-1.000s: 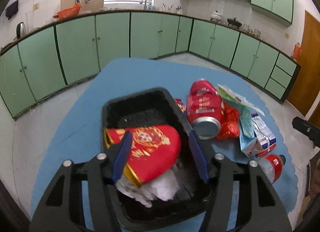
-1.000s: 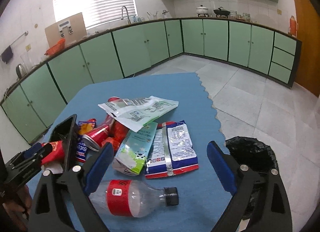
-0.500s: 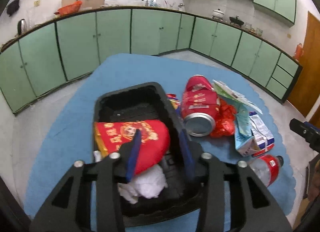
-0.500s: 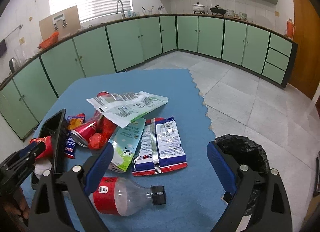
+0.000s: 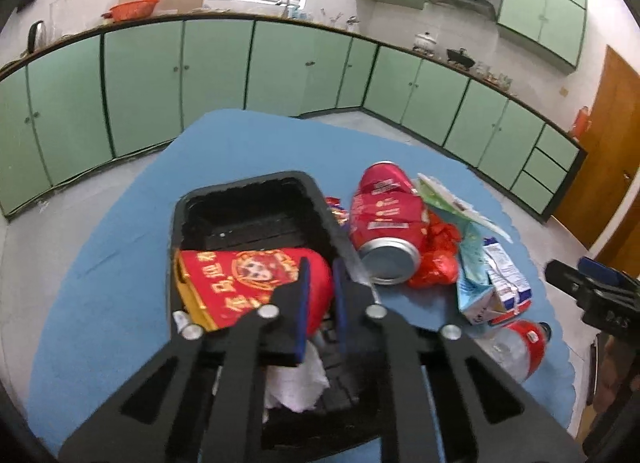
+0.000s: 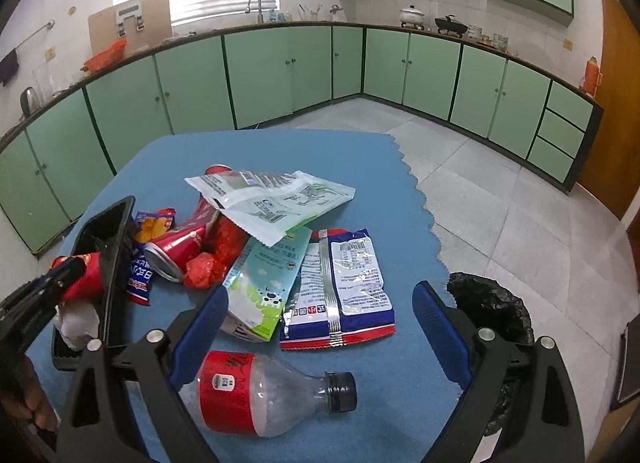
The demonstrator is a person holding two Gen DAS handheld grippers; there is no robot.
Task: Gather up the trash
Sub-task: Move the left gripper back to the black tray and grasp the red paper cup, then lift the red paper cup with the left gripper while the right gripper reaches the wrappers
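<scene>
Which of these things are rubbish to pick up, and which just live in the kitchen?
Rubbish job: black tray, red packet, crushed can, plastic bottle, milk carton, snack bag, bin bag.

Just there: white pot, kettle, orange basket.

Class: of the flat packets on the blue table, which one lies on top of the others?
The white and green packet; it overlaps the milk carton.

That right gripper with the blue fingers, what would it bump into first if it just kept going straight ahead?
Probably the plastic bottle lying on its side just below and between the fingers of the open right gripper. If it passed above the bottle, the blue-and-red snack bag comes next. Depth is hard to judge here.
</scene>
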